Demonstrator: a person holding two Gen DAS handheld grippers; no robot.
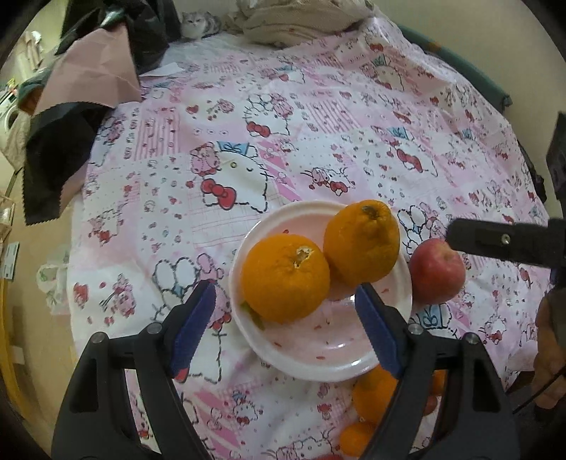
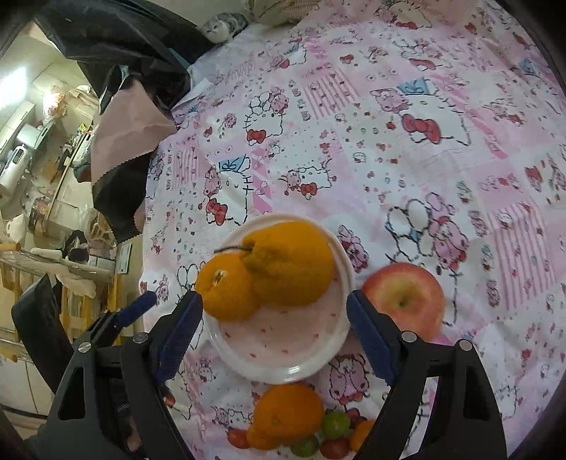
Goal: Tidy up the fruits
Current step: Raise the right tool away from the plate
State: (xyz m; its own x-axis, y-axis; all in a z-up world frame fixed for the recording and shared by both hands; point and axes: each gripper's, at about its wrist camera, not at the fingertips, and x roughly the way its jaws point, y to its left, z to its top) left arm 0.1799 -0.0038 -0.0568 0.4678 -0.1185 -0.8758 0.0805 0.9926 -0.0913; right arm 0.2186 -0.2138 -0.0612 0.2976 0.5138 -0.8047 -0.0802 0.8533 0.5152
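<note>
A white plate with a pink inside rests on the cartoon-cat cloth. It holds two oranges: a round one and a knobby one. On the cloth just right of the plate lies a red apple. My left gripper hovers open above the plate's near side, nothing between its blue pads. The right gripper is also open and empty over the plate. One of its black fingers shows beside the apple.
Near the front edge lie another orange and several small red and green fruits. A black and pink bag hangs at the left. A cat and bundled fabric sit at the back. The table drops off at the left.
</note>
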